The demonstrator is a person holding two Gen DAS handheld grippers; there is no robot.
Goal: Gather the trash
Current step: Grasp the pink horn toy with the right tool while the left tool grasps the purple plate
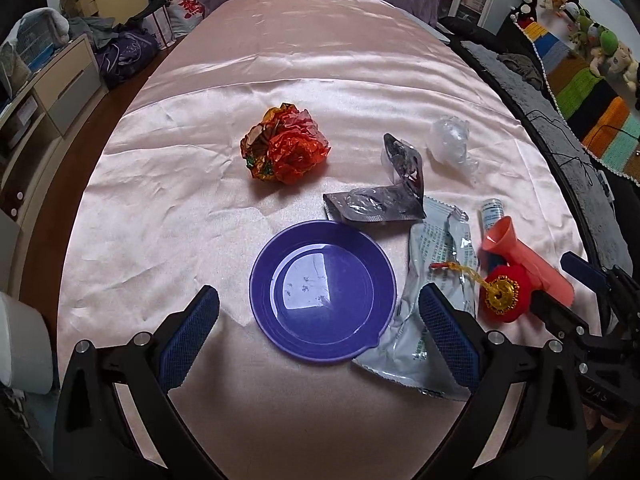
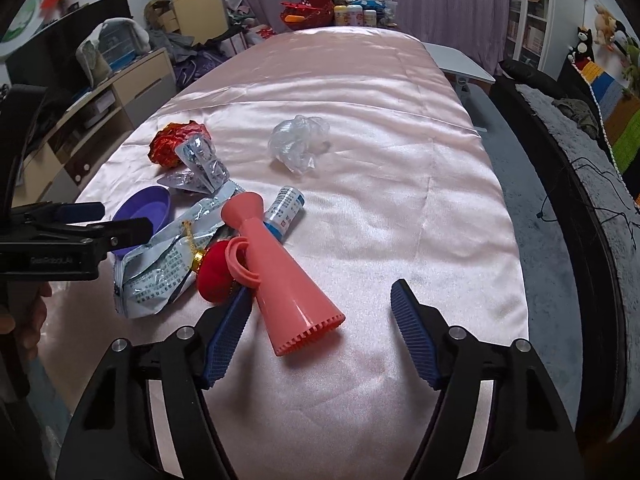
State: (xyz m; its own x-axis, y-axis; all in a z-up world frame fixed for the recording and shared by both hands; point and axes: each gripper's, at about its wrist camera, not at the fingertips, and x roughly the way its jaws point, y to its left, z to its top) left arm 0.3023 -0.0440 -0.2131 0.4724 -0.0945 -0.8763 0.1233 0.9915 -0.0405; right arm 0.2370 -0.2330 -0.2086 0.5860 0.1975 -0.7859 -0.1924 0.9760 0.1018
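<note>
A purple plate (image 1: 280, 280) (image 2: 152, 204) lies on the pink satin cloth between my open, empty left gripper's (image 1: 320, 332) fingers. Behind it lie a crumpled red foil wrapper (image 1: 284, 144) (image 2: 176, 140), a silver foil packet (image 1: 384, 196) (image 2: 204, 164) and a clear crumpled plastic bag (image 1: 450, 140) (image 2: 298, 142). A pale printed pouch (image 1: 432, 280) (image 2: 160, 268) lies right of the plate. My open, empty right gripper (image 2: 320, 332) (image 1: 560, 284) straddles the wide end of a pink horn (image 2: 280, 276) (image 1: 524, 260).
A red ornament with gold trim (image 1: 504, 296) (image 2: 216, 276) and a small white-blue bottle (image 2: 286, 210) (image 1: 491, 212) lie by the horn. A red basket and jars (image 2: 332, 12) stand at the far end. Drawers (image 1: 60, 88) are left, a dark sofa (image 2: 580, 184) right.
</note>
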